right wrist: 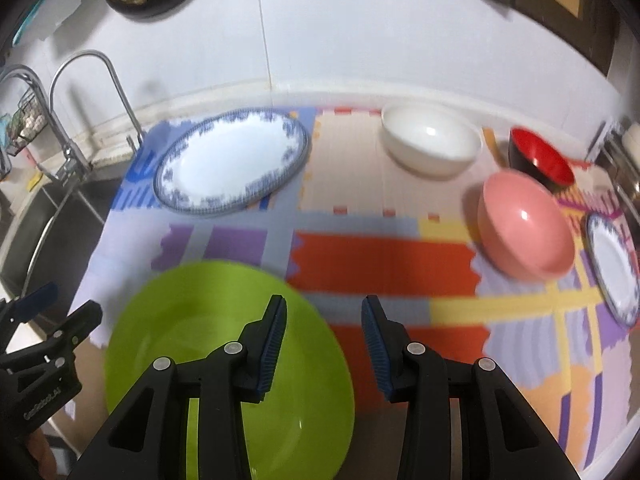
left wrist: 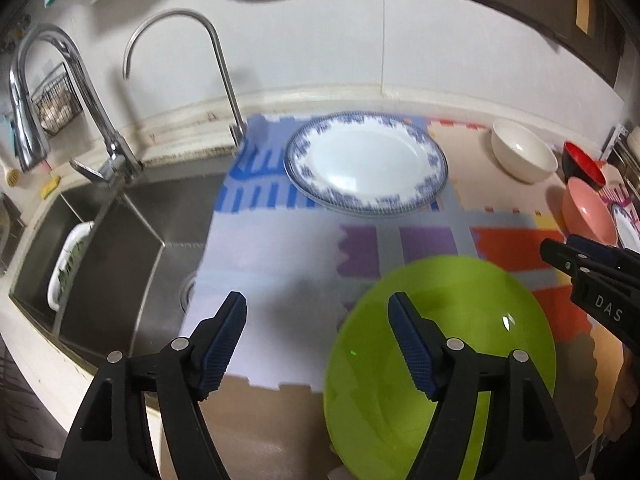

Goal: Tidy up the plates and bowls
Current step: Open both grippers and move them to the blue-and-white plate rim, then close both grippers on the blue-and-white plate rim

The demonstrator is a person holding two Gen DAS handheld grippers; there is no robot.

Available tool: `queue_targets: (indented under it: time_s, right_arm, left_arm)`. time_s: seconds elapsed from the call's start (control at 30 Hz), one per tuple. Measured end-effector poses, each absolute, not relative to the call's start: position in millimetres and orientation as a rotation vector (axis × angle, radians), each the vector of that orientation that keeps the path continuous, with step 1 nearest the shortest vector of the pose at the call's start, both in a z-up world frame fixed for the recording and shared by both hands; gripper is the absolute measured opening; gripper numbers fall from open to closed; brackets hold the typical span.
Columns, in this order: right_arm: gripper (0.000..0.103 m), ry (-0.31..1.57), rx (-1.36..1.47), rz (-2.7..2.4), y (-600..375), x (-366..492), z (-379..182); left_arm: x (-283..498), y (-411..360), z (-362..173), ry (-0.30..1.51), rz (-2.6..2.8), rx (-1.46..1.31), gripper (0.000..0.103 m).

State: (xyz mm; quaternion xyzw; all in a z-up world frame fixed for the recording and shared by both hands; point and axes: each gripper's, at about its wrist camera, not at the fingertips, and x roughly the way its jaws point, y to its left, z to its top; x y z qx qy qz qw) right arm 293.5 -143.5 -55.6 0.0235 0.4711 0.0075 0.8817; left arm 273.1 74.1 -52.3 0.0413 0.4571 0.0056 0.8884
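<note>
Your left gripper (left wrist: 316, 344) hangs above the counter with its blue-padded jaws spread wide, nothing between them. The right finger's pad overlaps the near-left rim of the round lime-green plastic plate (left wrist: 472, 320) in the picture; whether it touches, you cannot tell.

Your right gripper (right wrist: 324, 344) is parted too, jaws empty, a narrower gap than the left. Its left finger sits over the green plate's right edge in the right wrist view, the other over the colourful foam puzzle mat (right wrist: 384, 256).

Landmark: the green plate, lying flat on the mat at the near edge of the counter.
- Beyond it, toward the wall: white oval platter with blue floral rim (left wrist: 366, 162), flat on the mat, well apart.
- Left of it: stainless steel sink (left wrist: 120, 240), two curved chrome taps (left wrist: 60, 92) behind the basin.
- Far right of it, by the wall: cream ceramic bowl (right wrist: 432, 144); further right, red bowl with black outside (right wrist: 540, 156).
- Right of it, nearer than the red one: pink bowl (right wrist: 524, 228), tilted toward the plate.
- Right edge: a second blue-rimmed white plate (right wrist: 612, 264), partly cut off.
</note>
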Motion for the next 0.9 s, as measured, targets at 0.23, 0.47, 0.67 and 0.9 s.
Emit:
queue_targets:
  time_s: [0.23, 0.47, 0.67, 0.9]
  right_arm:
    - [0.043, 0.962, 0.062, 0.076, -133.2, 320.0, -43.8]
    - [0.05, 0.956, 0.038, 0.107, -118.7, 350.1, -38.6]
    - [0.05, 0.92, 0.003, 0.1, -112.2, 378.8, -33.0]
    - [0.05, 0.919, 0.003, 0.096, -110.1, 415.1, -38.6]
  left_arm:
    - [295.6, 81.6, -31.7, 0.902, 0.026, 0.12, 0.076]
    - [328.7, 93.7, -24.5, 0.892, 0.03, 0.123, 0.077]
    - [360.9, 102.1, -26.2, 0.893, 0.028, 0.105, 0.077]
    - [390.9, 104.3, -32.1, 0.89, 0.033, 0.122, 0.077]
